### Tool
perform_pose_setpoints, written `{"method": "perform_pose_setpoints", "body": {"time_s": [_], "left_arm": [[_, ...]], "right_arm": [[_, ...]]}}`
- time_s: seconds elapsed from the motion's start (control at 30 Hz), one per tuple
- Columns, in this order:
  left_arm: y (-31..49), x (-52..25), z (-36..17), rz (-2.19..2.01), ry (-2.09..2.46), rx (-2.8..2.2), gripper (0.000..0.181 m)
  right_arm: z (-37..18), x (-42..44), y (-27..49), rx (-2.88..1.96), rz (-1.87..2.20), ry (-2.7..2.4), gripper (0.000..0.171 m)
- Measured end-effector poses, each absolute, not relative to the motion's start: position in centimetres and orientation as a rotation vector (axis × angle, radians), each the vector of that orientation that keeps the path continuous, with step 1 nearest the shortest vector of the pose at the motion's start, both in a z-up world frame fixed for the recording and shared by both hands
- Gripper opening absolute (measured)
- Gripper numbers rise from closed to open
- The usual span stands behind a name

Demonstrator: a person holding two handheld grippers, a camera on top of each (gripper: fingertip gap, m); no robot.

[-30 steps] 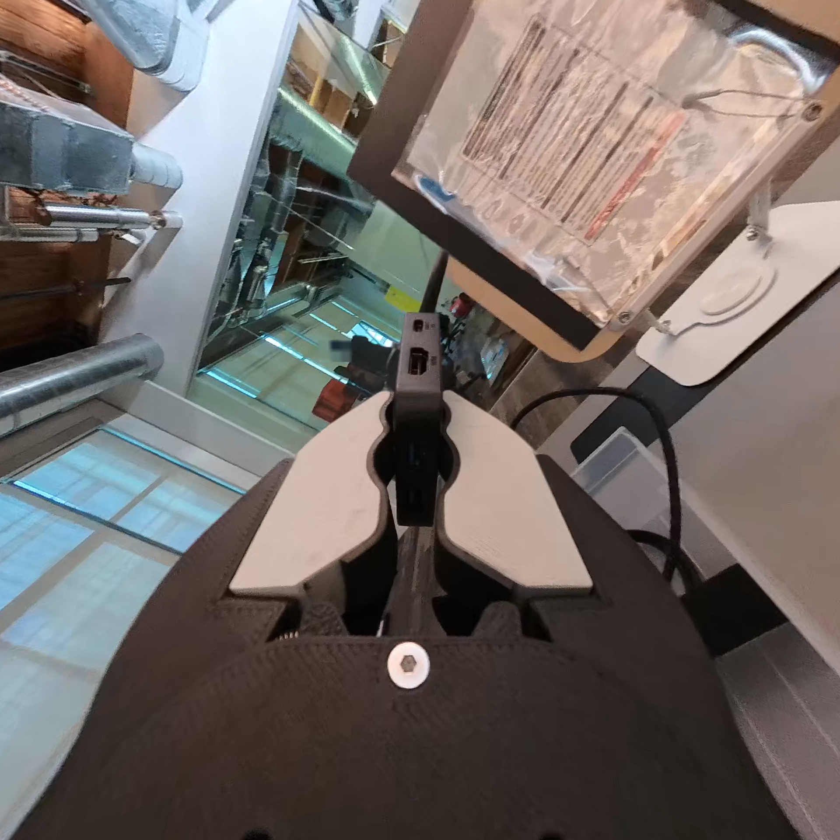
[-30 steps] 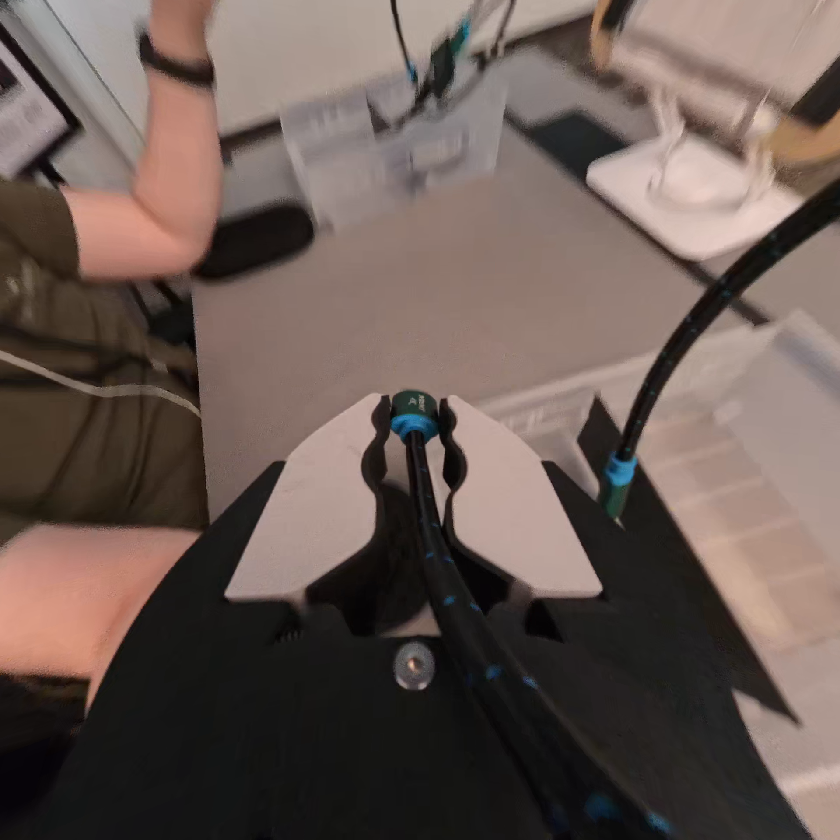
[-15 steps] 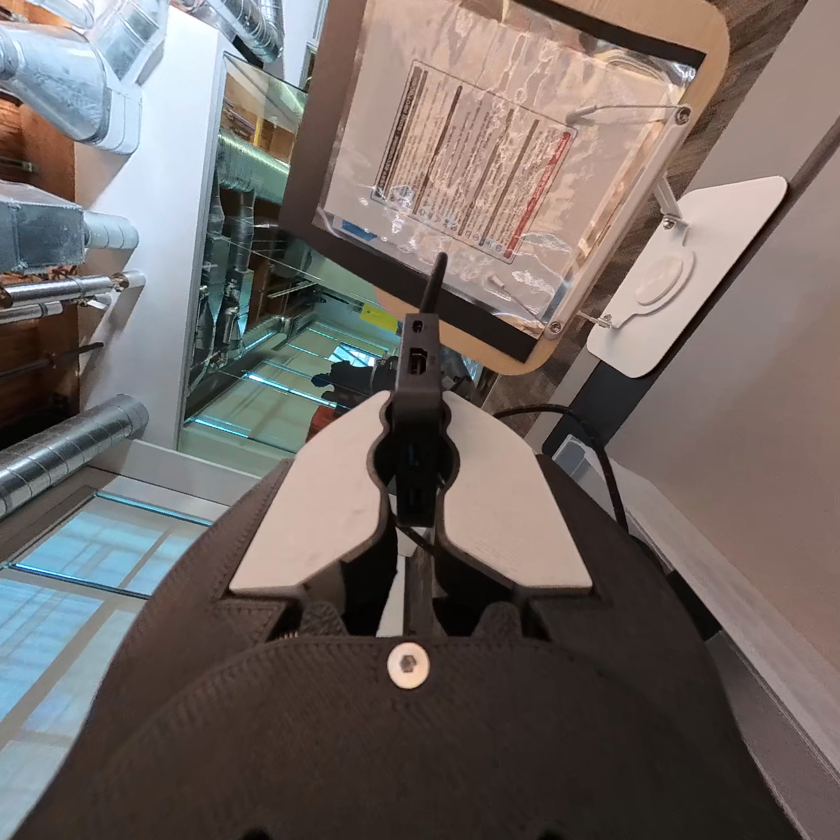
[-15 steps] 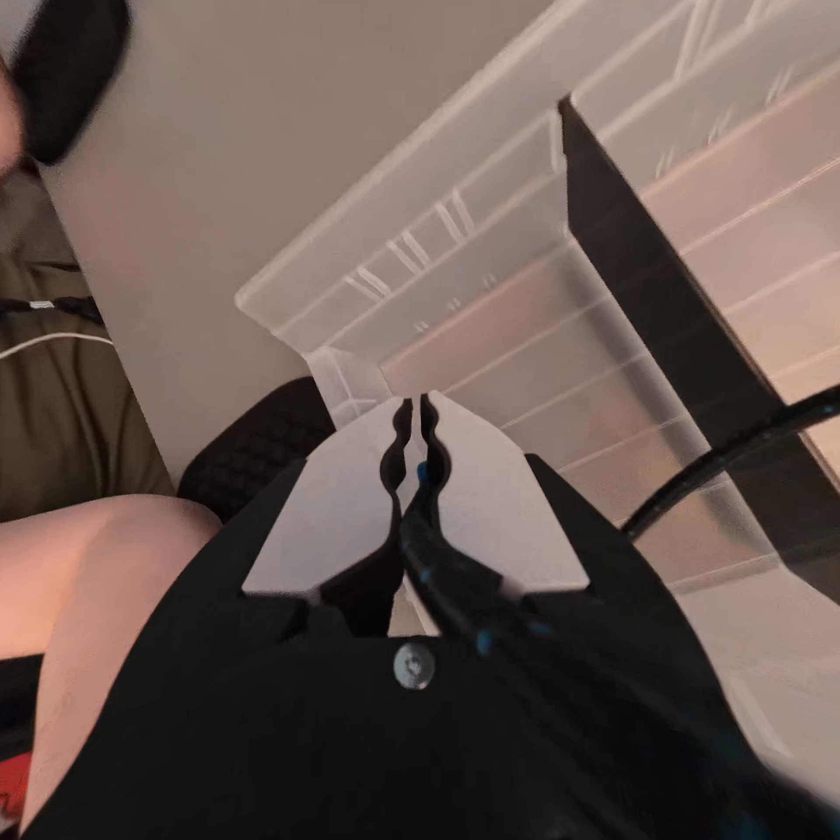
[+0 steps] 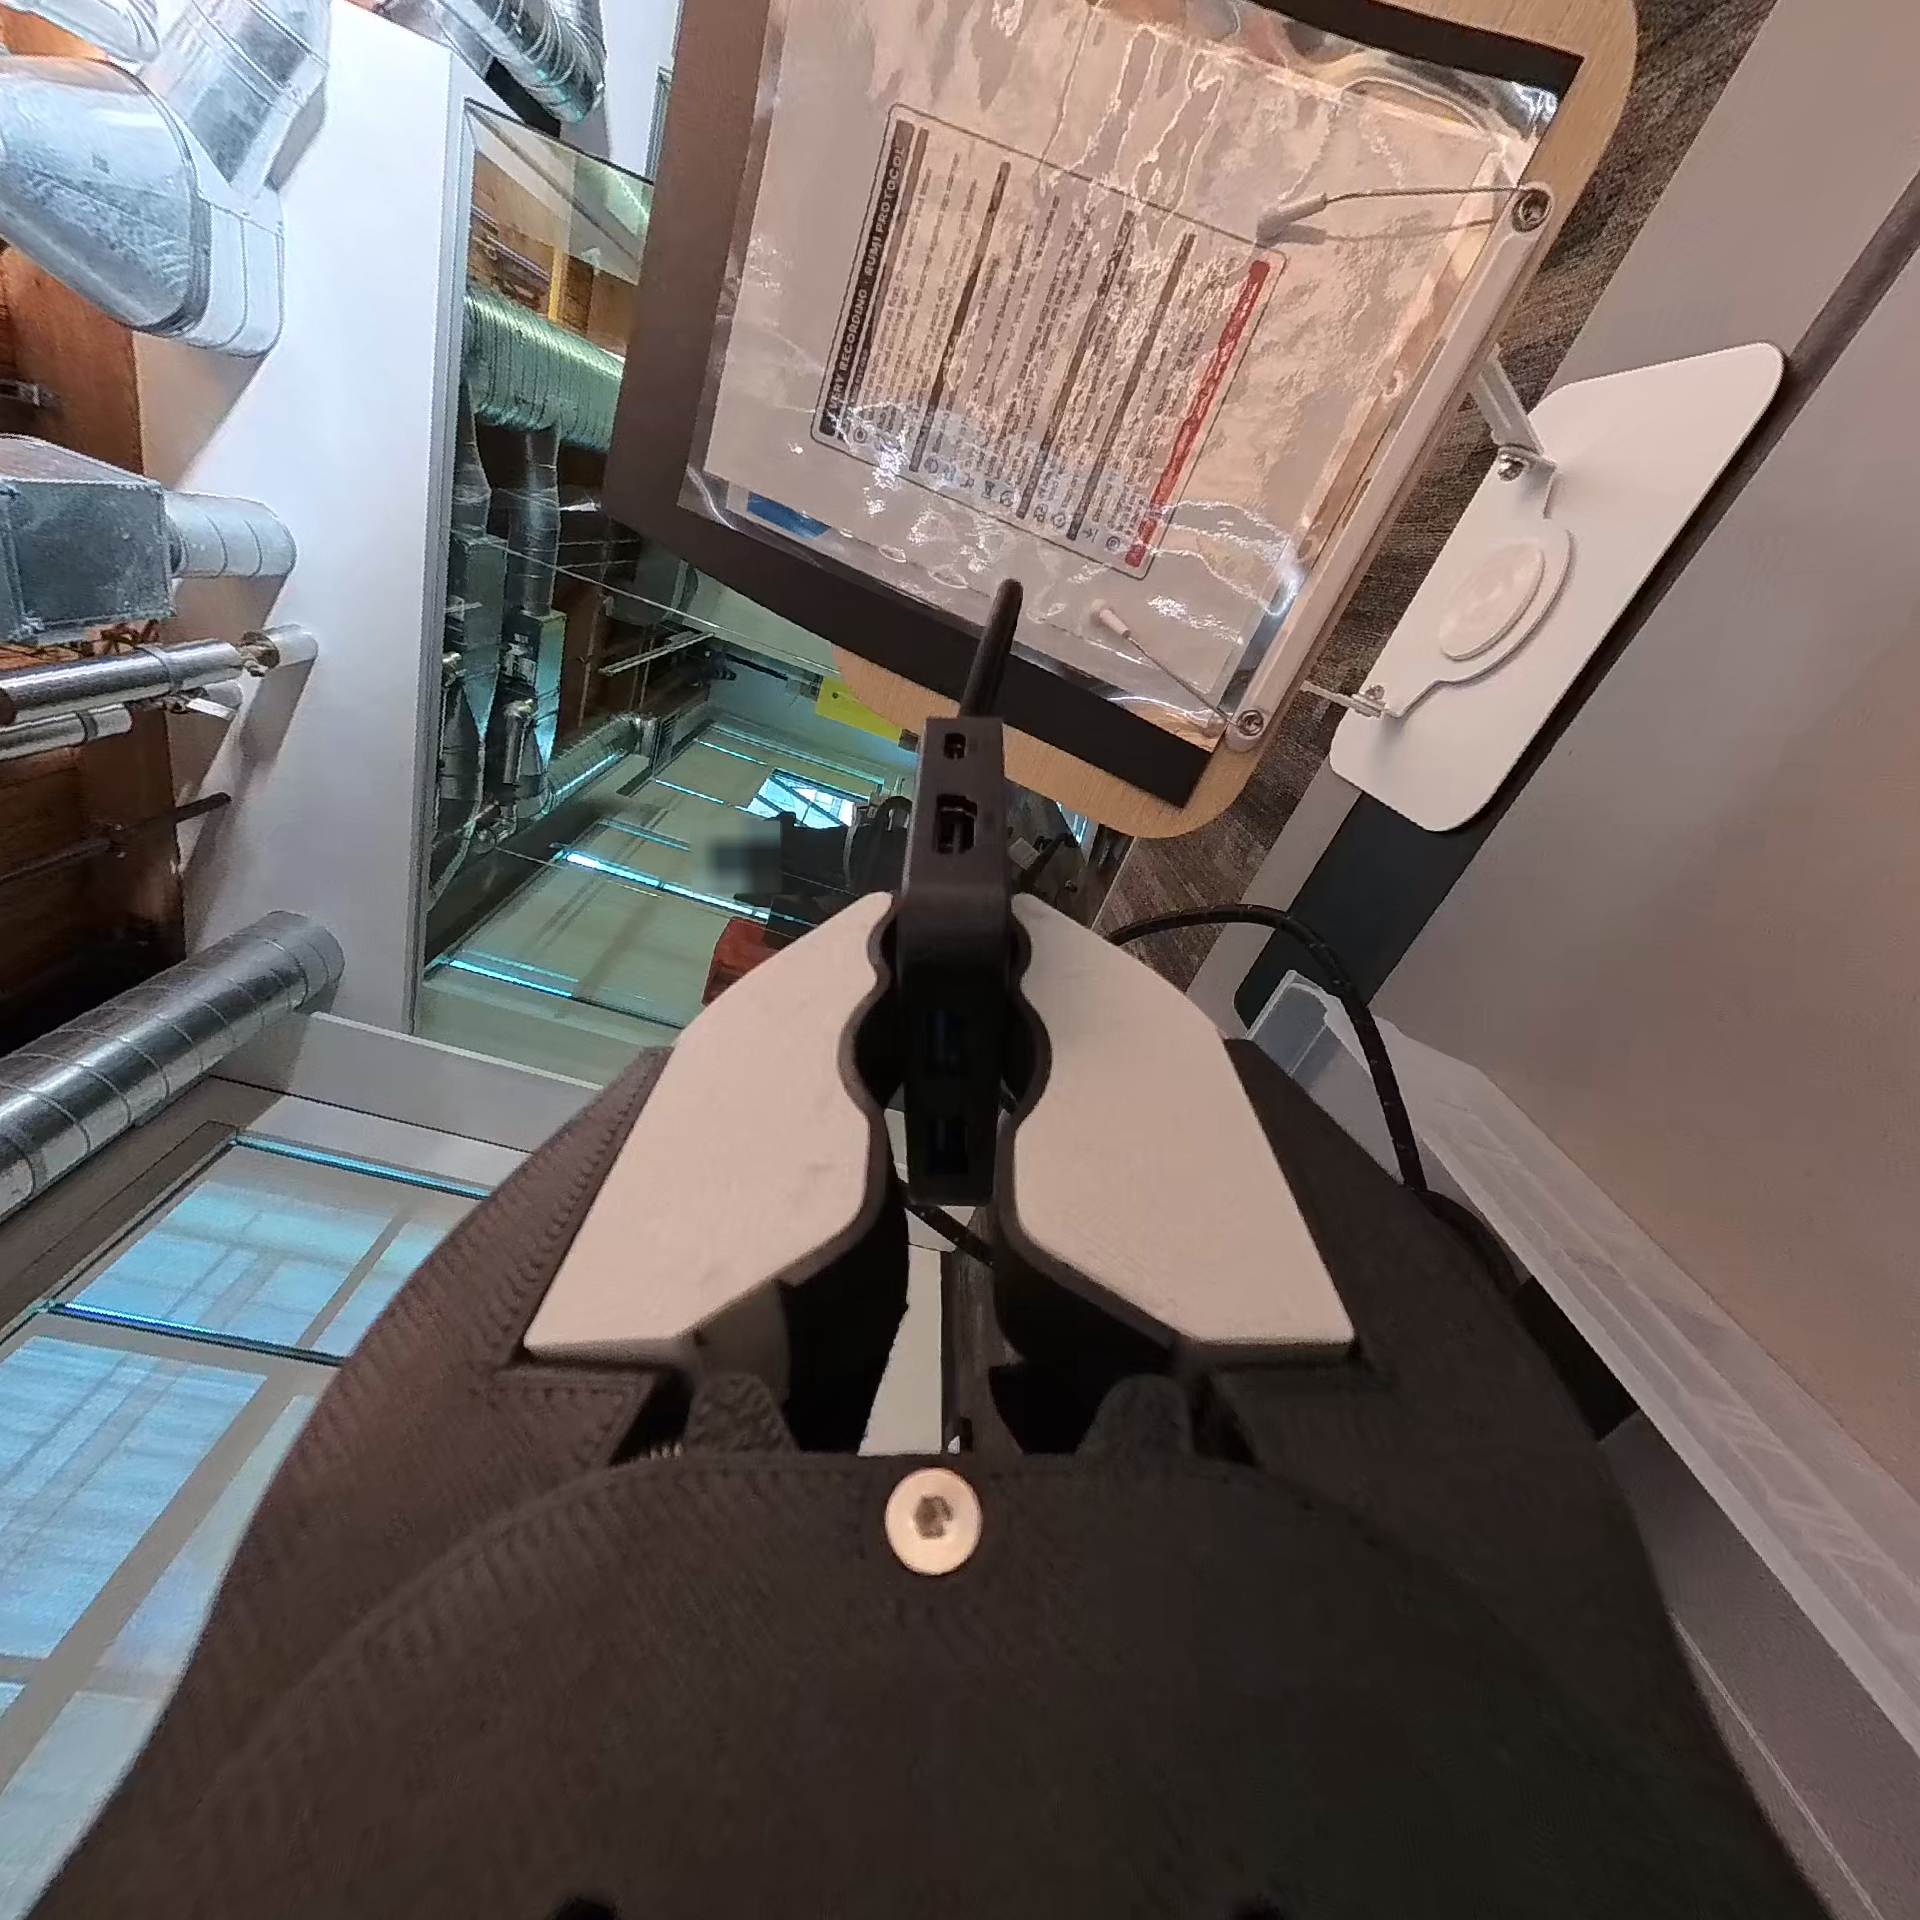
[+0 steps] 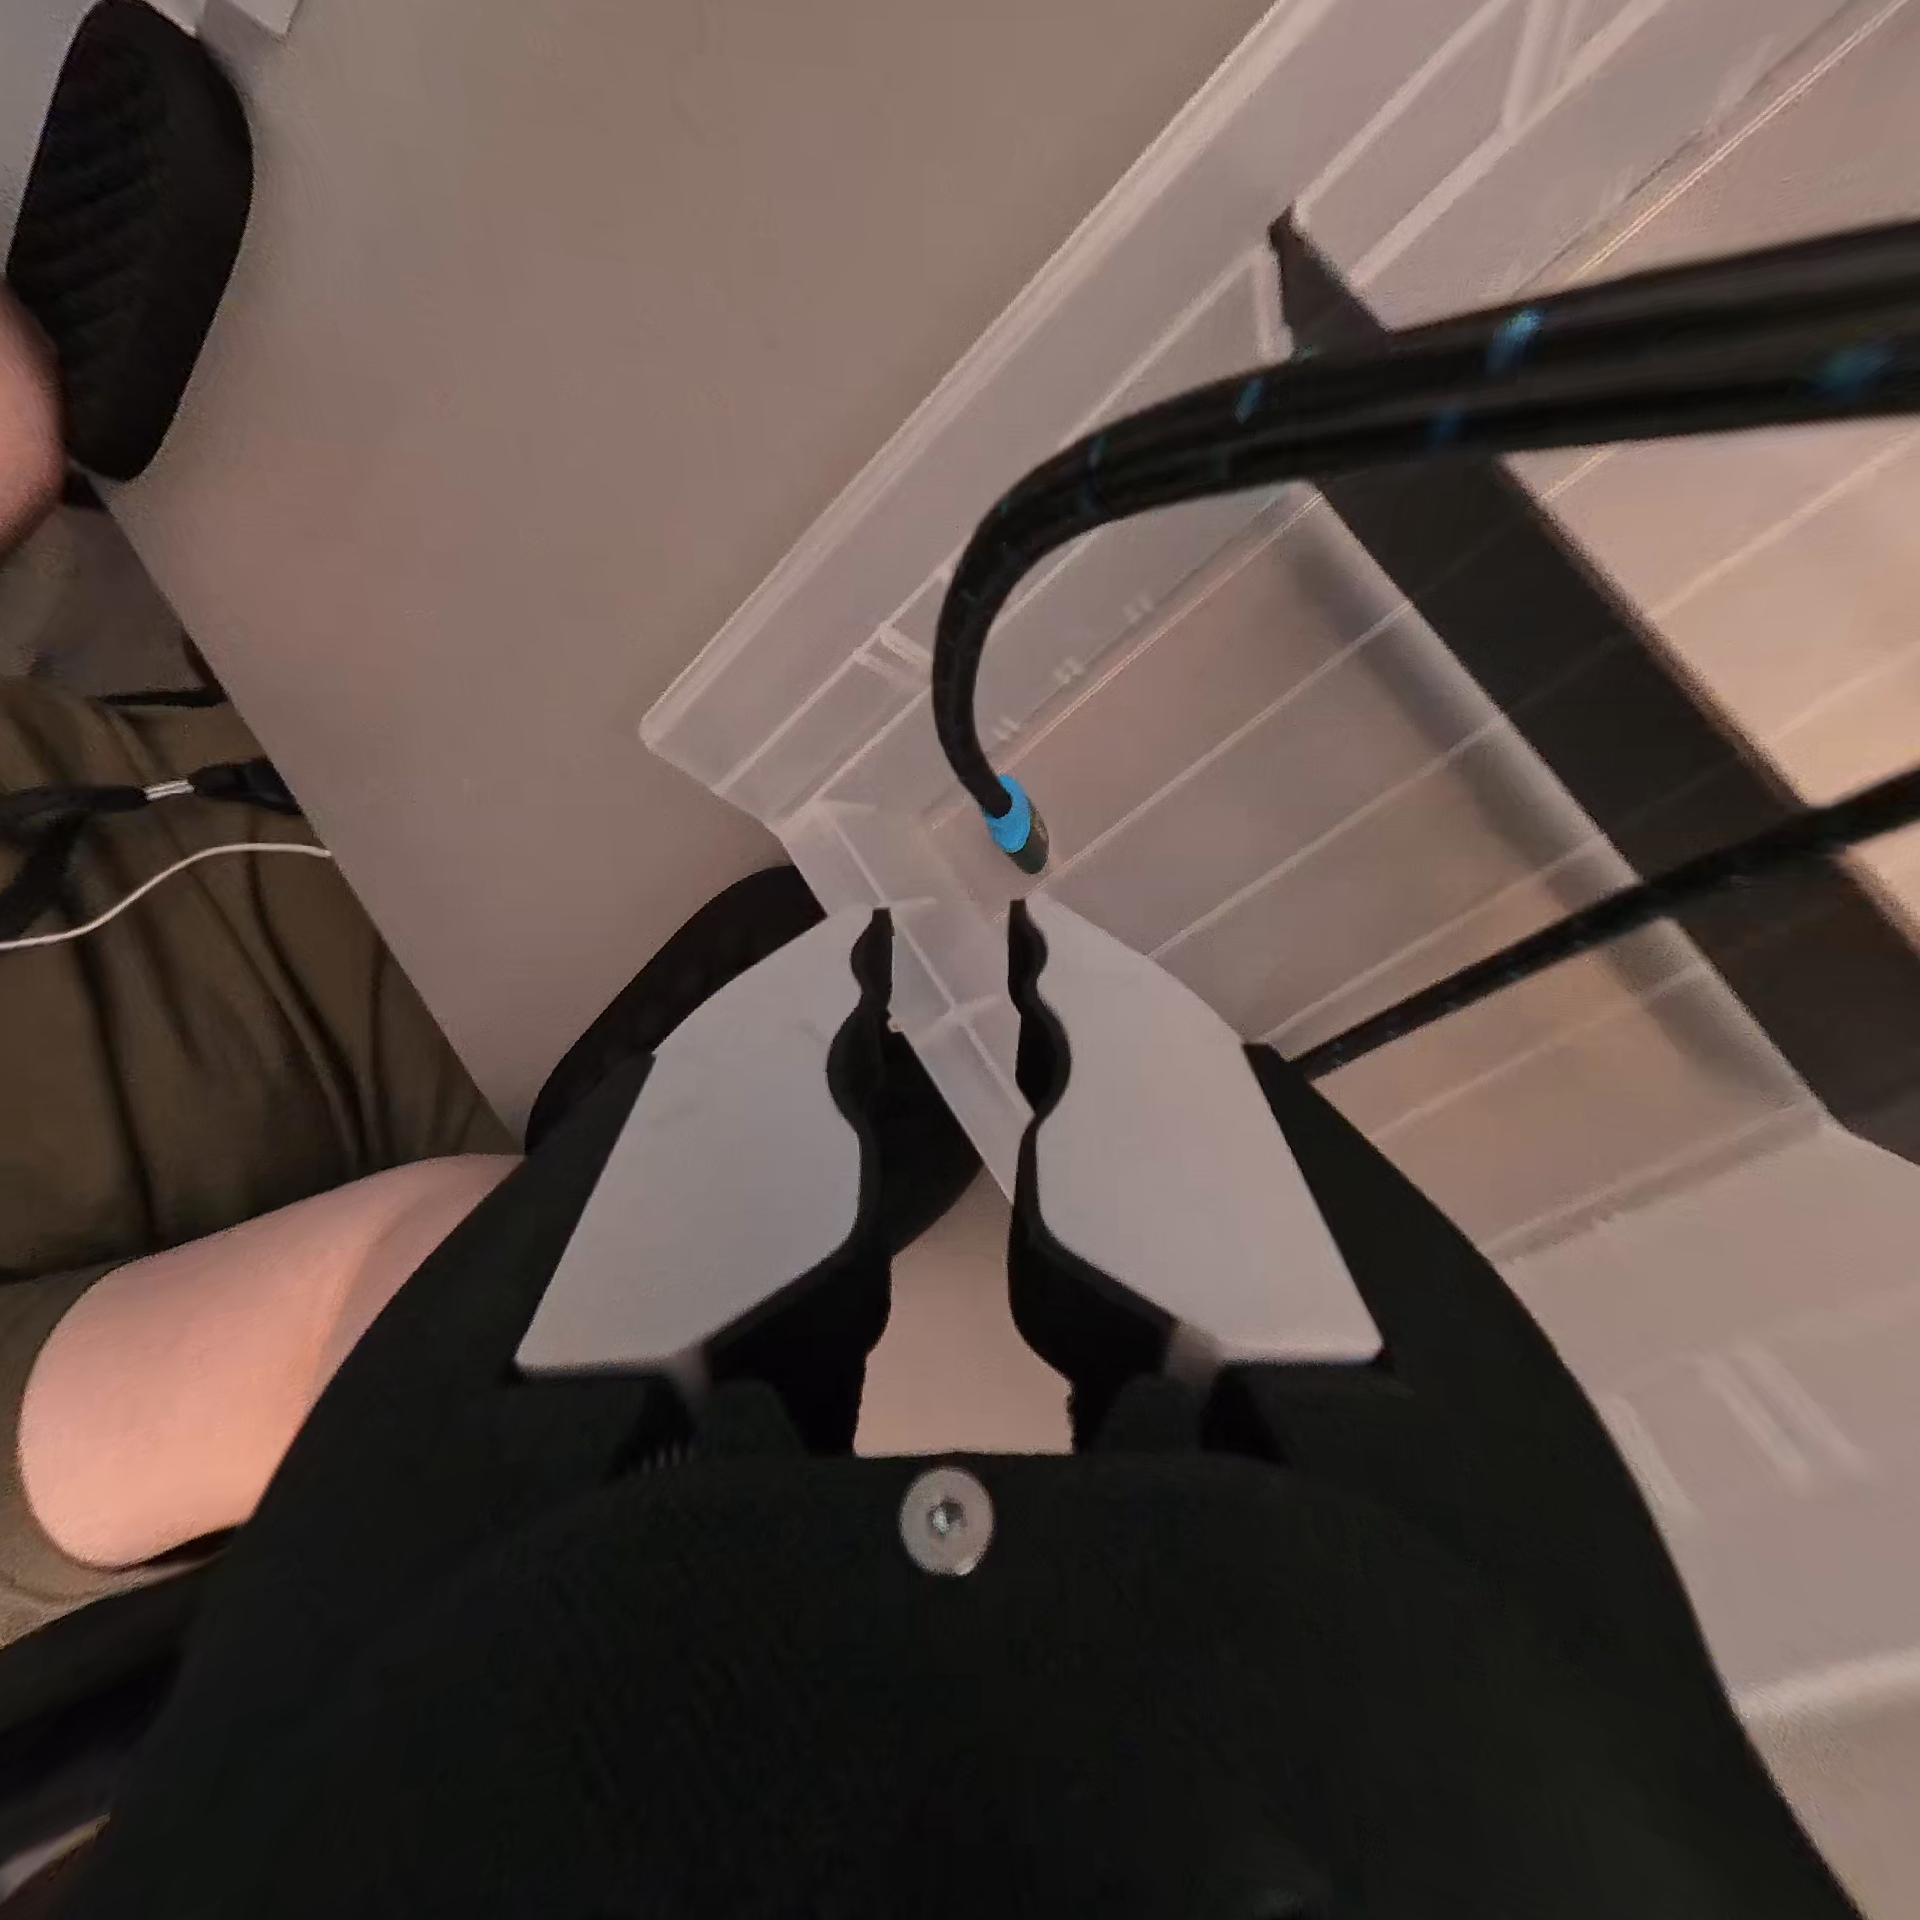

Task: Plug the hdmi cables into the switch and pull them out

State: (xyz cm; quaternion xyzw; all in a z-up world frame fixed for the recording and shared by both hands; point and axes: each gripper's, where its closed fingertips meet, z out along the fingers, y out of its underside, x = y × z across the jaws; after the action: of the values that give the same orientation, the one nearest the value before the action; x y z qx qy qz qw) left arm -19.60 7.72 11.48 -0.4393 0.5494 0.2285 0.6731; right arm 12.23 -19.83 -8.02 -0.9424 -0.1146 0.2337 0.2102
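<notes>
Black and slim, the switch (image 5: pixel 951 894) stands clamped between the pale fingers of the left claw (image 5: pixel 951 935), its far end poking past the tips with two small ports showing on the upper face and a dark stub rising from the top; its lower end is hidden down in the gap between the fingers. Beyond it hangs a framed board (image 5: pixel 1101 343) with a printed sheet under crinkled plastic, the print too small and glare-broken to make out. To the right runs the pale table (image 5: pixel 1714 935) edge with a clear bin (image 5: pixel 1340 1049) and a thin black cable (image 5: pixel 1382 1060) looping over it. The right claw (image 6: pixel 951 920) is released, its fingers parted and holding nothing, with the corner of a clear plastic bin (image 6: pixel 1143 665) showing through the gap. An hdmi cable (image 6: pixel 1195 447), black with blue flecks, curves in from the right, cut off by the edge, and its blue-collared plug (image 6: pixel 1013 826) hangs free just beyond the right fingertip, over the bin. A person's arm (image 6: pixel 208 1351) crowds the lower left.
</notes>
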Motion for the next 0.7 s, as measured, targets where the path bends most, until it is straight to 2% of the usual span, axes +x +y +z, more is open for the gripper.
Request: {"method": "perform_pose_setpoints", "body": {"time_s": [0.2,0.3,0.47,0.6,0.63,0.7], "left_arm": [[7.7,-19.6,11.3,0.534,1.246,-0.989,0.016],[7.6,-19.5,11.2,0.532,1.254,-0.985,0.016],[7.6,-19.1,10.8,0.547,1.271,-0.985,0.016],[7.5,-18.7,10.4,0.555,1.29,-0.98,0.016],[7.4,-18.6,10.3,0.555,1.294,-0.979,0.015],[7.3,-18.4,10.2,0.555,1.301,-0.976,0.015]], "right_arm": [[-5.5,20.4,-17.8,-2.474,0.037,-0.119,0.023],[-4.3,23.2,-15.8,-2.331,-0.034,-0.018,0.025],[-3.0,23.9,-13.3,-2.199,-0.178,-0.122,0.034],[-0.6,21.9,-12.1,-2.072,-0.381,-0.374,0.034],[0.1,21.5,-11.8,-2.038,-0.426,-0.411,0.033],[0.7,21.0,-11.5,-2.034,-0.466,-0.421,0.019]]}}
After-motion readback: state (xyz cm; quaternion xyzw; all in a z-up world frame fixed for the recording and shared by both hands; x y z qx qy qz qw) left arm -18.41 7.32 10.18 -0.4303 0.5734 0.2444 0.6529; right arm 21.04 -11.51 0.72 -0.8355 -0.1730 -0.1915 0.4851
